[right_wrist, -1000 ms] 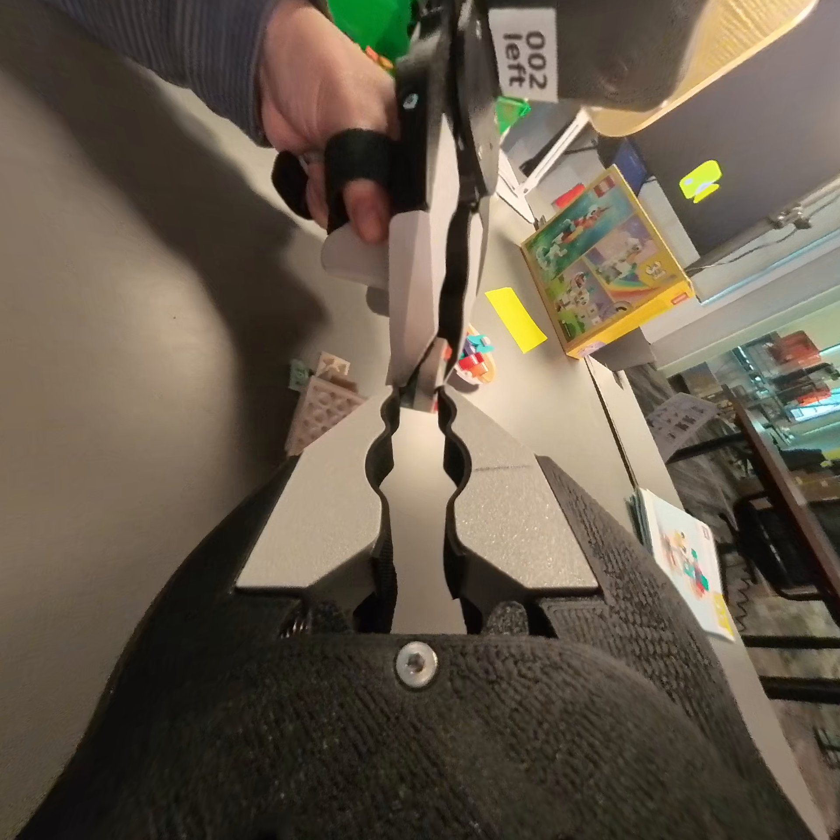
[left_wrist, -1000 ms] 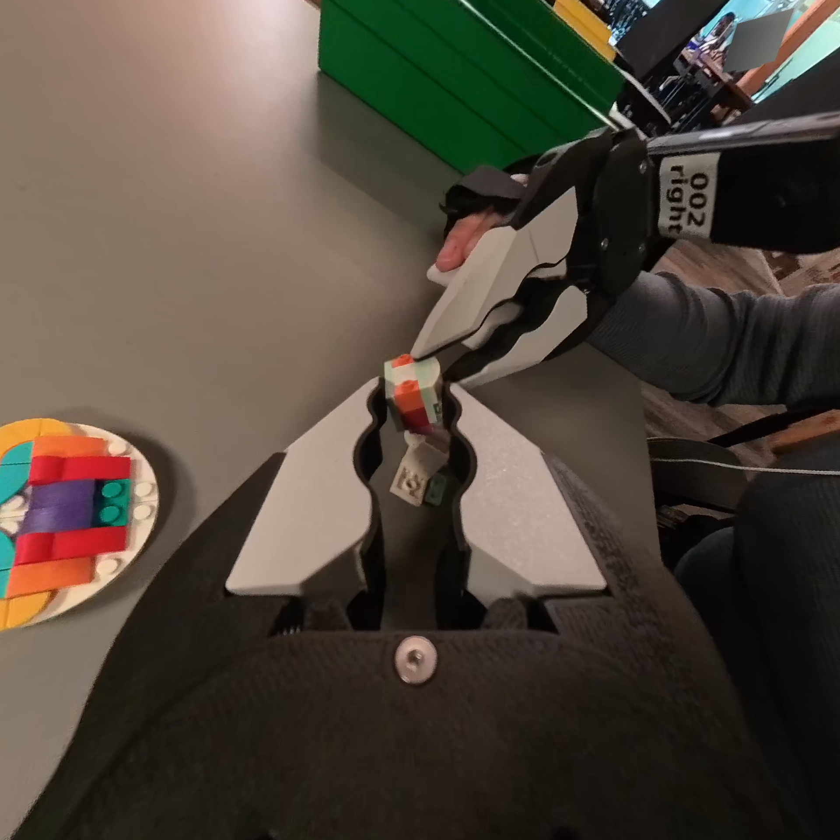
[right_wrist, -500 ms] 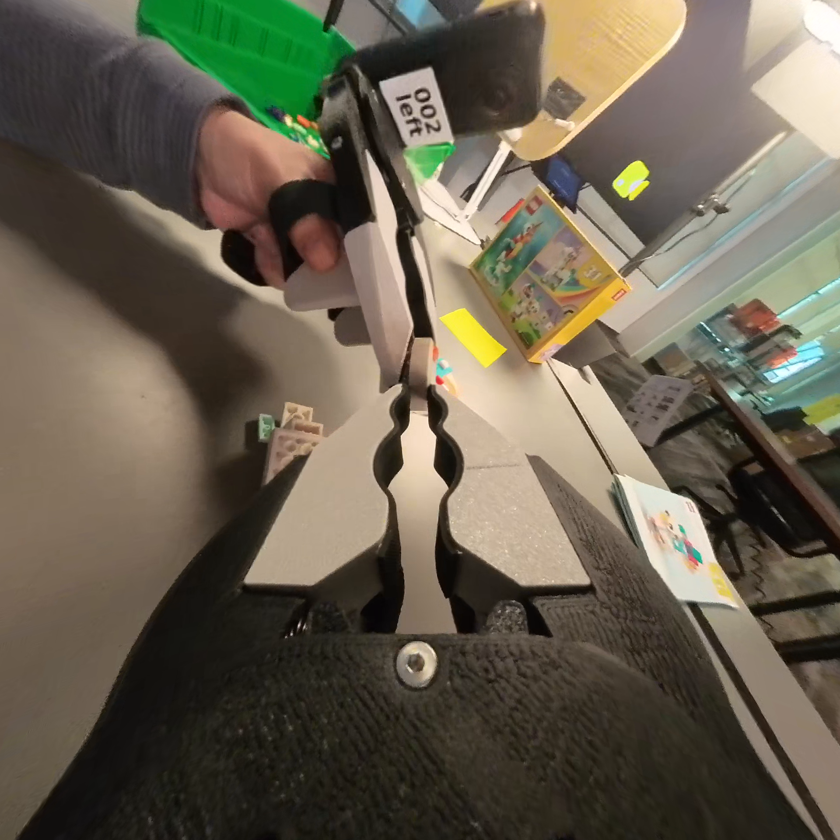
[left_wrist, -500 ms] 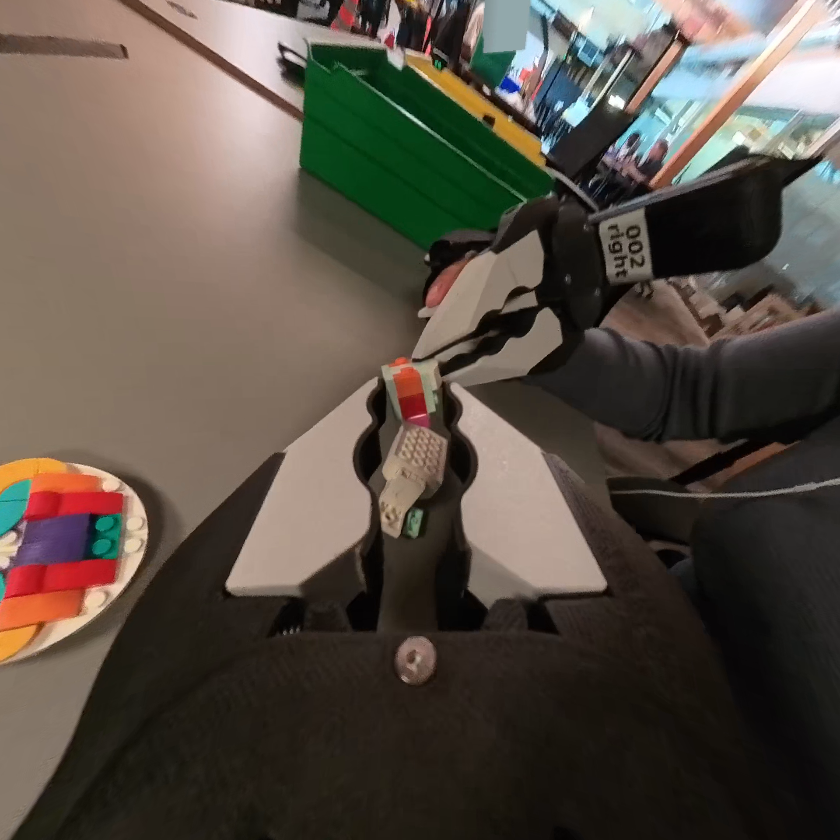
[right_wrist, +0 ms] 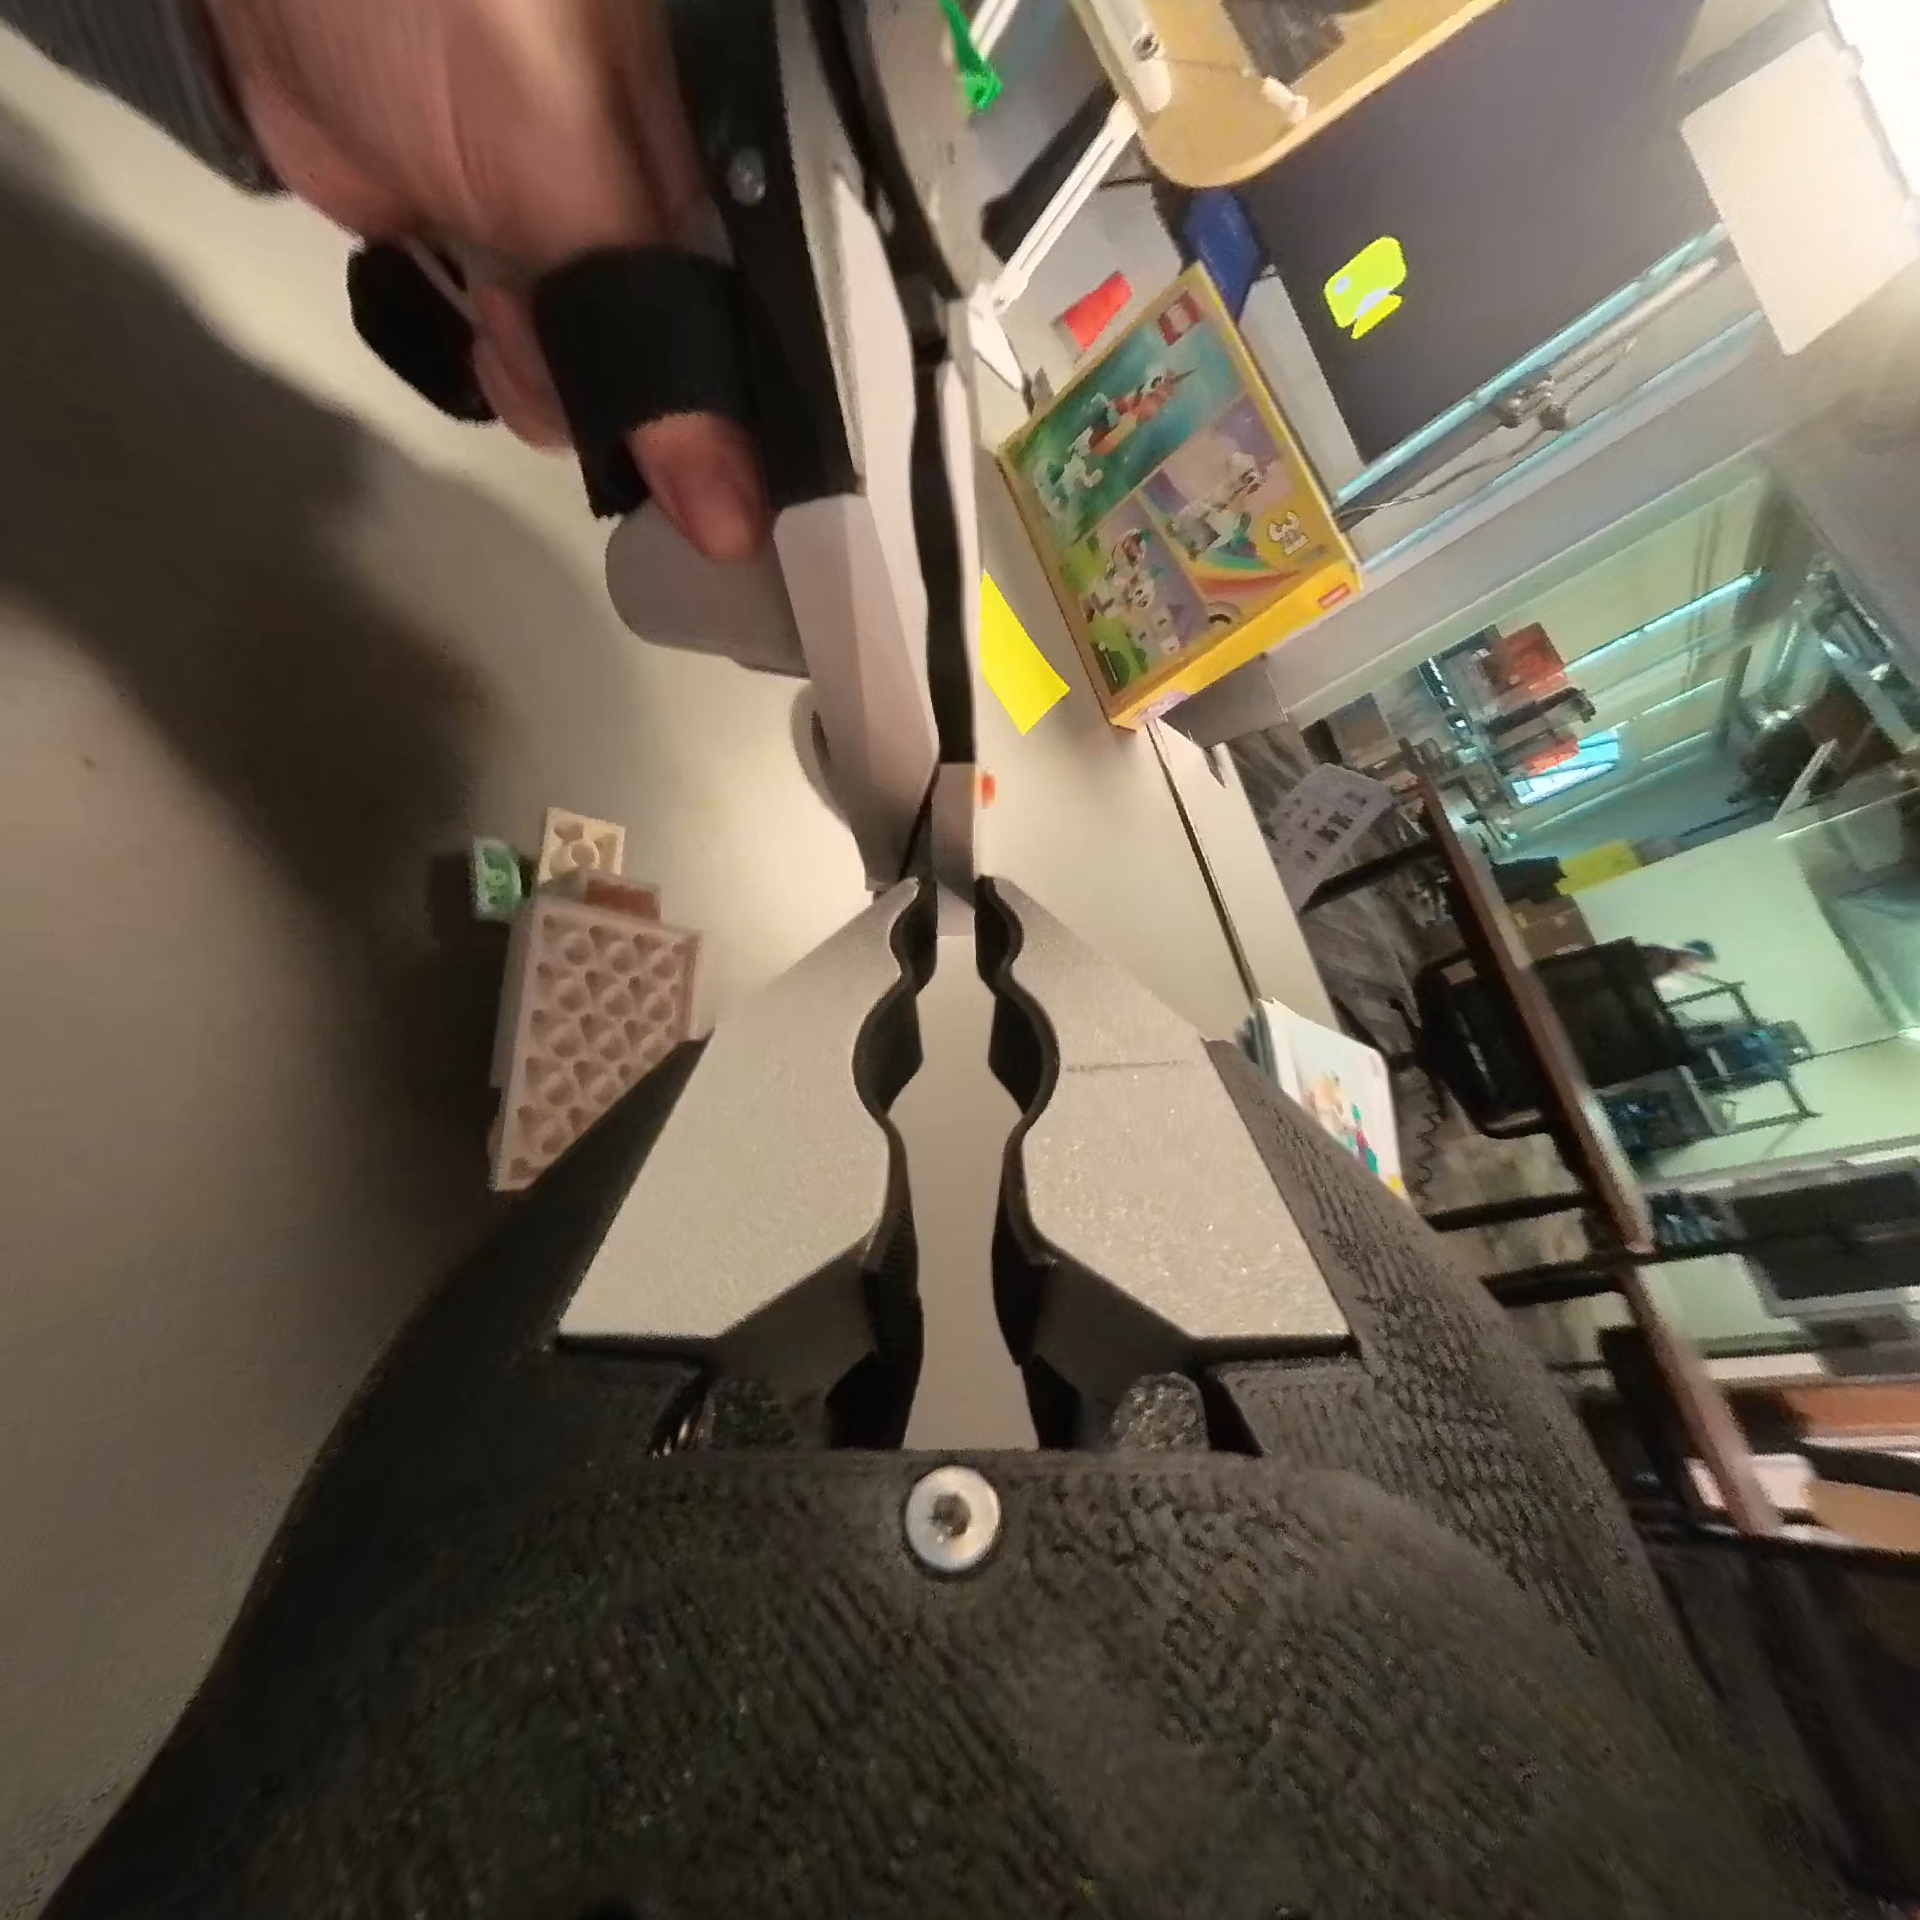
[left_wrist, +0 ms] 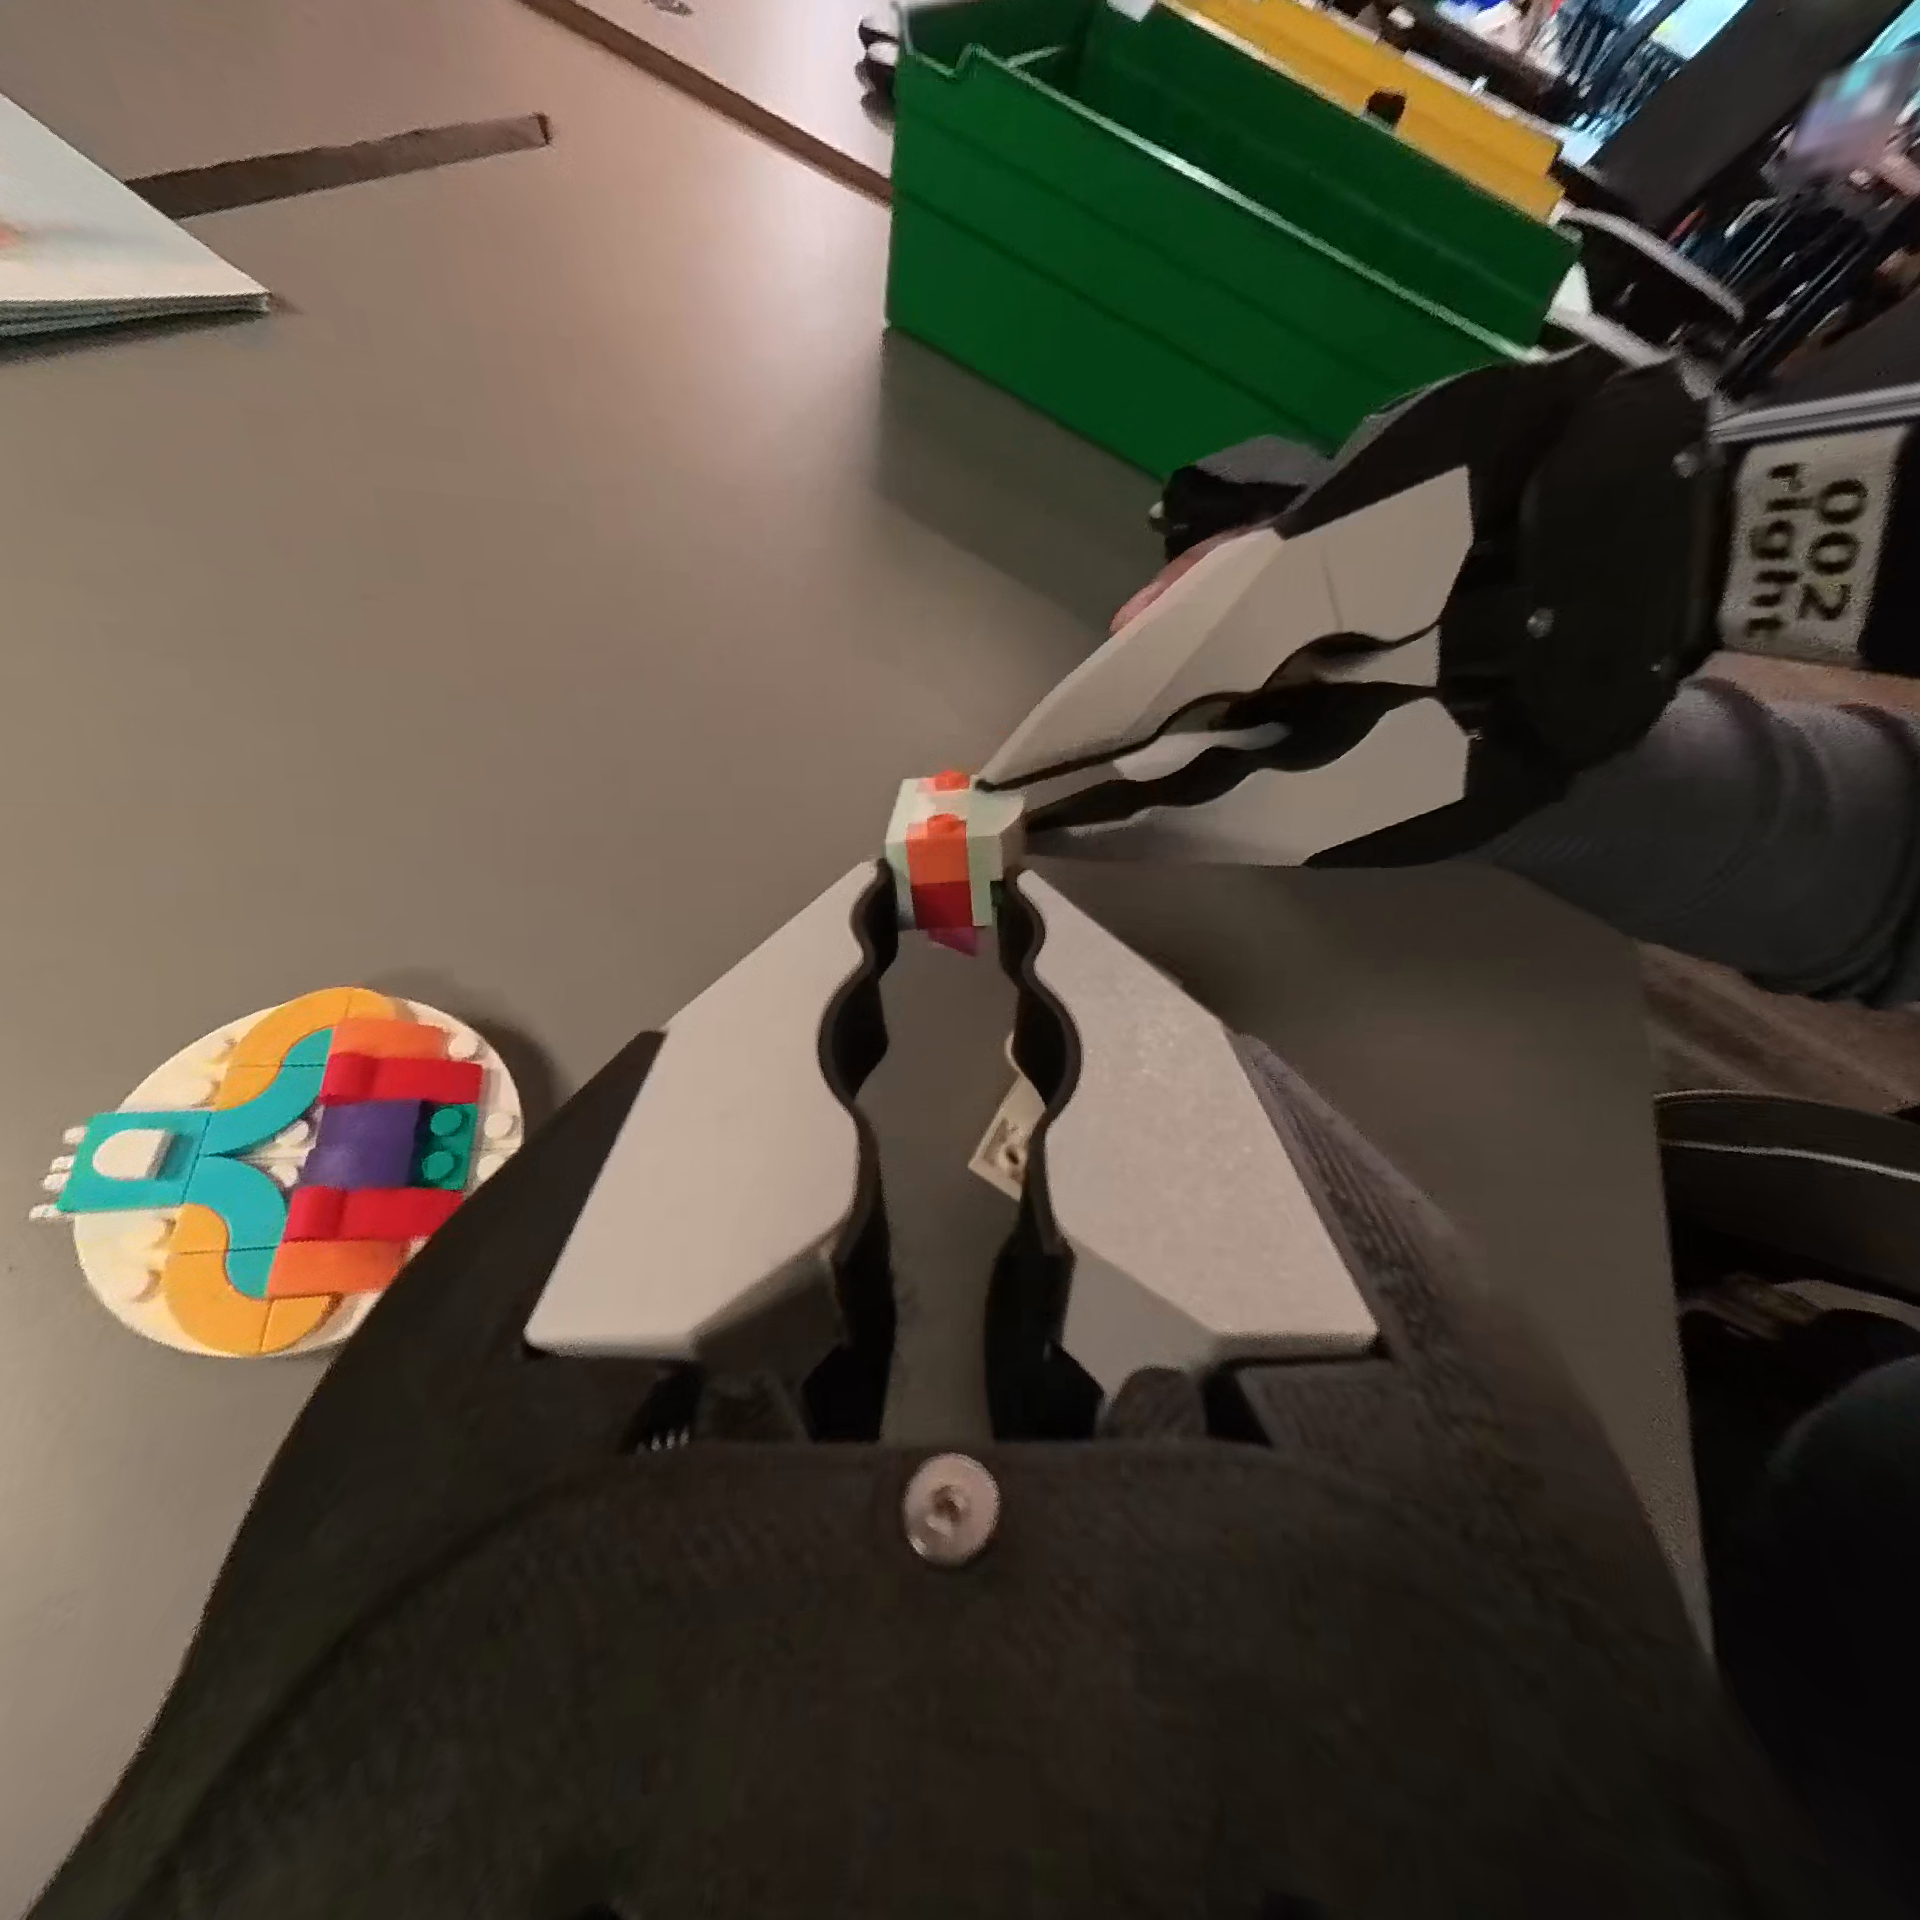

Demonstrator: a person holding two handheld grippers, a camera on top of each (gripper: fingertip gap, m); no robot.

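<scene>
Left gripper (left_wrist: 948,883) has its tips pinching a little brick stack (left_wrist: 940,852) (mint-white on top, then orange, red and a bit of magenta), held up off the grey table (left_wrist: 520,623). The right gripper (right_wrist: 948,899) comes in from the right and its jaws are squeezed nearly together on the stack's pale far-right corner, so both are gripping the same piece tip to tip.

Compared with a second ago, the right jaws look noticeably narrower. The loose pale plate (right_wrist: 592,1039) that showed between the left fingers then is now mostly hidden, with only a corner peeking past the right finger. In the right wrist view it lies on the table to the left, touching a small green piece (right_wrist: 497,878) and a cream one.

Further out there's a round tile plate (left_wrist: 291,1174) near left, now more fully in view, a booklet (left_wrist: 104,260) far left that wasn't visible before, a green bin (left_wrist: 1143,239) at the far side, and a yellow box (right_wrist: 1174,499) beyond the grippers.
</scene>
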